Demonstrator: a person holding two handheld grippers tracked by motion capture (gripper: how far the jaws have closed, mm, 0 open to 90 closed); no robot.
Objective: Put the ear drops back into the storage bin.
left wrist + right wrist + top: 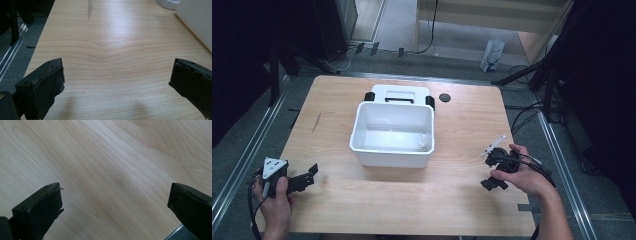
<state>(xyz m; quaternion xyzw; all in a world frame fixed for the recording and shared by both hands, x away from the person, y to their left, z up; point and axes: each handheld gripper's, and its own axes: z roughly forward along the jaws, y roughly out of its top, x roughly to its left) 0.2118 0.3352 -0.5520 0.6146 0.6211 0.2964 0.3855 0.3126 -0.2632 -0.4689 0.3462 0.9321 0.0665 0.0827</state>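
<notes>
A white open bin (392, 152) stands in the middle of the wooden table (362, 200), with a small white bottle (424, 143) inside at its front right corner. My left gripper (311, 176) rests at the table's front left, held by a hand and pointing right toward the bin; its jaws stand wide apart over bare wood (117, 77). The bin's white wall (197, 20) shows at the far right of the left gripper view. My right gripper (490, 170) sits at the front right, open over bare wood (115, 202), nothing between its fingers.
The bin's white lid (399, 93) with black latches lies just behind the bin. A small black disc (444, 97) lies at the back right. Metal rails and cables run along both sides of the table on the floor. The table edge (175, 235) is near the right gripper.
</notes>
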